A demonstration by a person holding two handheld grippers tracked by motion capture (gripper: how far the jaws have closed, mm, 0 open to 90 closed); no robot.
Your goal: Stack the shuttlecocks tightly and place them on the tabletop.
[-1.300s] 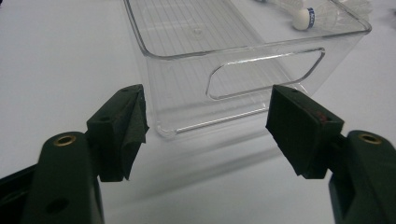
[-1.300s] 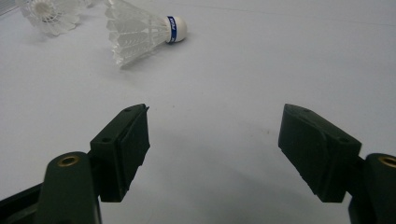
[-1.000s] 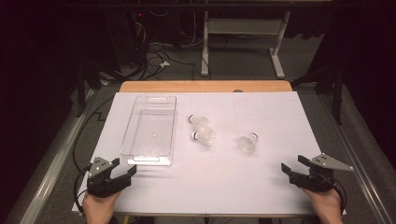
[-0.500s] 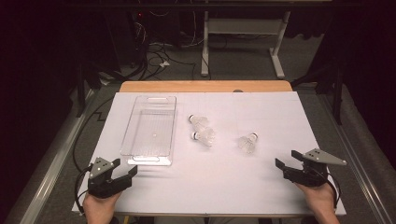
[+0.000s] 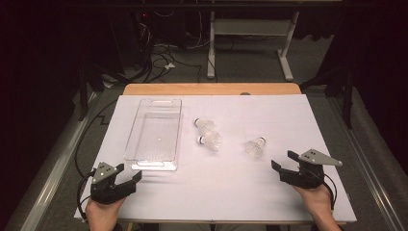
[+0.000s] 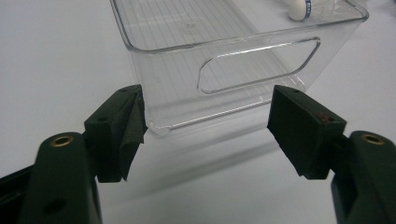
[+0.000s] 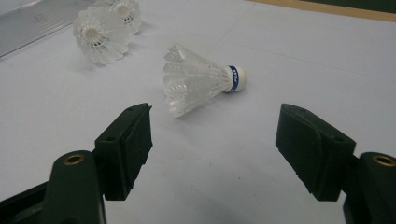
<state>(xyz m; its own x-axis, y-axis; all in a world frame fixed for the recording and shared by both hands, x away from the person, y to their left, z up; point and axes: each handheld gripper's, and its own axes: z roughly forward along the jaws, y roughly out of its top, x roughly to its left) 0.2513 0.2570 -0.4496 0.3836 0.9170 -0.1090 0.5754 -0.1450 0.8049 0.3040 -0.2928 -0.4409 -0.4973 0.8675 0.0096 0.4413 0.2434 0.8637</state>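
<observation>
A clear tray (image 5: 155, 130) is set lengthwise on the white sheet (image 5: 216, 192) and is taken as the reference. The tray is seen to hold nothing. Three shuttlecocks are laid on the sheet to the right of the tray. The first shuttlecock (image 5: 207, 126) and the second shuttlecock (image 5: 211, 141) are found just beside the tray's right wall, close together, with the second nearer the person. The third shuttlecock (image 5: 255, 147) is laid on its side farther right, well apart from the tray, with its blue-banded cork turned away from the tray. The left gripper (image 5: 126, 179) is held at the tray's near end, just short of it and not touching it; its jaws are spread wide, and the tray's handle slot (image 6: 259, 65) is framed between them in the left gripper view. The right gripper (image 5: 284, 166) is held far to the right of the tray, near the third shuttlecock and apart from it; its jaws are also spread wide with nothing between them, and that shuttlecock is seen ahead of them in the right gripper view. Each gripper is grasped from behind by a hand at the sheet's near edge.
</observation>
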